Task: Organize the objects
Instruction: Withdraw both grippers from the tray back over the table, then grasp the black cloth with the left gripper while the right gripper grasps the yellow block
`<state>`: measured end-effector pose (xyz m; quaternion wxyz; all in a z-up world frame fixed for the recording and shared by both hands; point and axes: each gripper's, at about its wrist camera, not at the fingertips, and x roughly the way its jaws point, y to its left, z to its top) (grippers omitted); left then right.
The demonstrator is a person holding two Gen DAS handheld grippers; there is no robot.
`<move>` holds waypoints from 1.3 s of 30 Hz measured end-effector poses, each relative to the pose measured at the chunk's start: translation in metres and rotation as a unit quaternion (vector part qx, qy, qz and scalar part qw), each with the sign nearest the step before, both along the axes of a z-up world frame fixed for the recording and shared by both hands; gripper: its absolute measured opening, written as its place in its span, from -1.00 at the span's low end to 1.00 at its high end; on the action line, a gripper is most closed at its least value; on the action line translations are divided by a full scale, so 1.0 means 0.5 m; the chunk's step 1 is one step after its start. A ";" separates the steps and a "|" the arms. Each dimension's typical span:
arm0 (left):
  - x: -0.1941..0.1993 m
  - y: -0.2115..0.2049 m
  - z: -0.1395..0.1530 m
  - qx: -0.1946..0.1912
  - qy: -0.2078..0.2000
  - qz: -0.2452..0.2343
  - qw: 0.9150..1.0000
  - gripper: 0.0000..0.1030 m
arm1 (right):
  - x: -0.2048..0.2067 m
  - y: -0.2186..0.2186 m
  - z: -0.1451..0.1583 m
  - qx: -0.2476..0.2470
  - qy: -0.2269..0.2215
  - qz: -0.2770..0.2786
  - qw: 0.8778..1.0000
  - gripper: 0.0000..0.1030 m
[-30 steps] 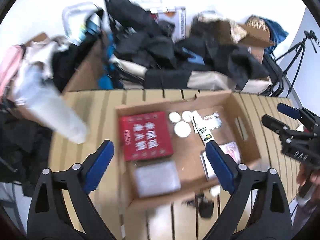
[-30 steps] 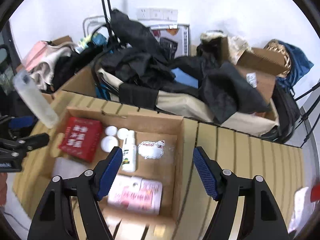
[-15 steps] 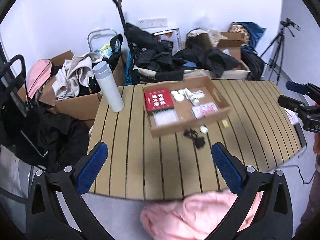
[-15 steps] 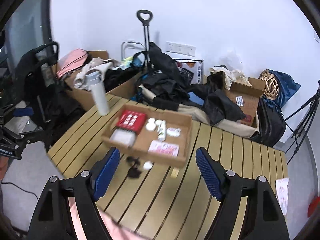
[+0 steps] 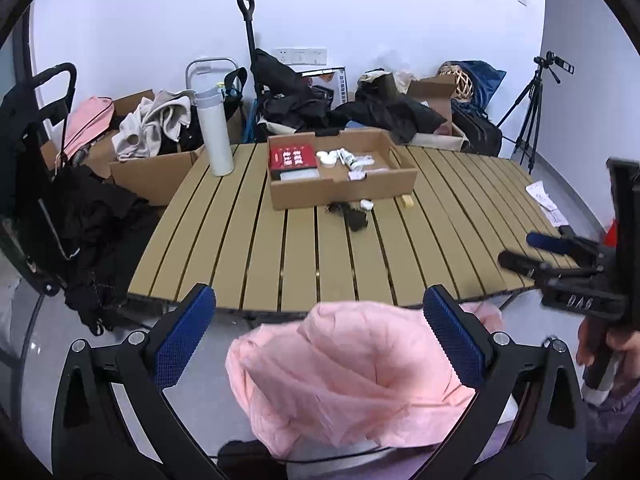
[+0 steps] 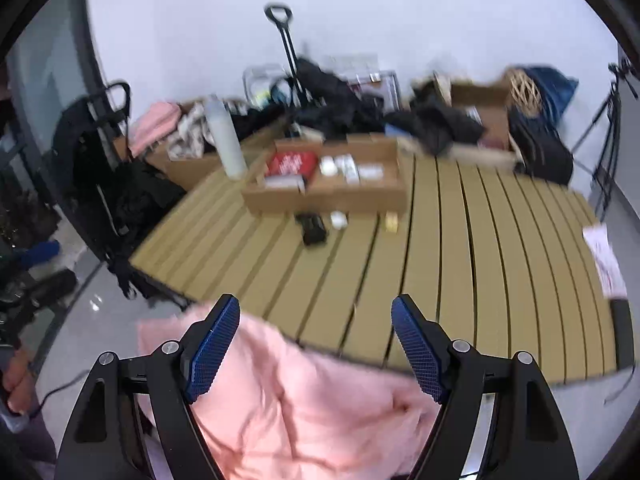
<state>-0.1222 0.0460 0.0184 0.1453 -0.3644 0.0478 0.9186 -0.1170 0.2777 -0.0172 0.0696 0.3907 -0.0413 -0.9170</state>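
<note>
Table: slatted wooden table point(image 5: 304, 248) fills the frame's middle.
Garment: pink garment point(image 5: 344, 376) at bottom centre, below the table's near edge.
Box: cardboard box point(image 5: 340, 190) upper centre, holding a red box point(image 5: 293, 157) and small bottles.
Left gripper: left gripper point(image 5: 320, 336) spread wide, nothing gripped.
Right gripper: right gripper point(image 6: 316, 344) jaws apart, empty.
Flask: white flask point(image 5: 214, 132) upright left of the box.
</note>
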 end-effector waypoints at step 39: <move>-0.496 0.286 -0.331 -0.035 -0.125 -0.023 0.991 0.63 | -0.435 0.166 -0.237 -0.036 -0.055 -0.055 0.996 0.31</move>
